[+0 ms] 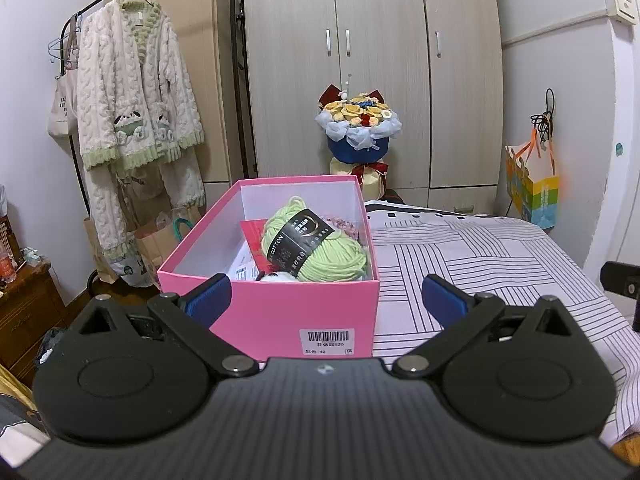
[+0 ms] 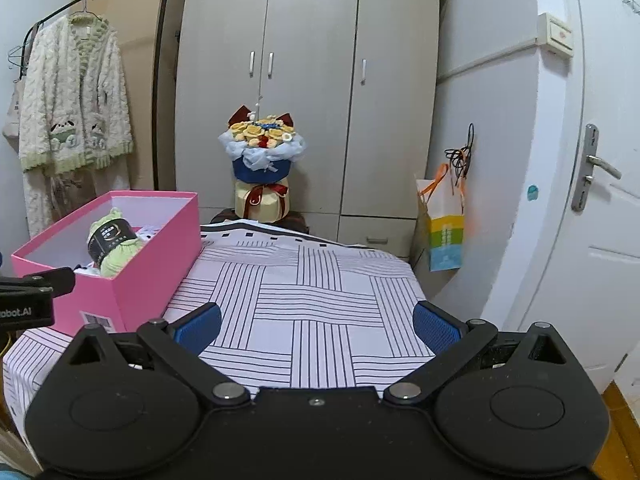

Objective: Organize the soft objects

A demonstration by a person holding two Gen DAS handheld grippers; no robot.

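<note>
A pink box [image 1: 276,304] stands open on the striped cloth [image 1: 480,256] of the table, at its left side. Inside lies a light green yarn ball [image 1: 320,250] with a black label, over a red card and other small items, partly hidden. My left gripper [image 1: 326,298] is open and empty, just in front of the box's near wall. In the right wrist view the pink box [image 2: 156,264] and the yarn ball [image 2: 116,248] are at the left. My right gripper [image 2: 316,326] is open and empty over the striped cloth [image 2: 320,292].
A flower bouquet [image 2: 262,160] stands behind the table before a grey wardrobe [image 2: 312,80]. A robe [image 1: 132,96] hangs on a rack at the left. A paper bag [image 2: 444,232] hangs by the white door [image 2: 580,200] at the right.
</note>
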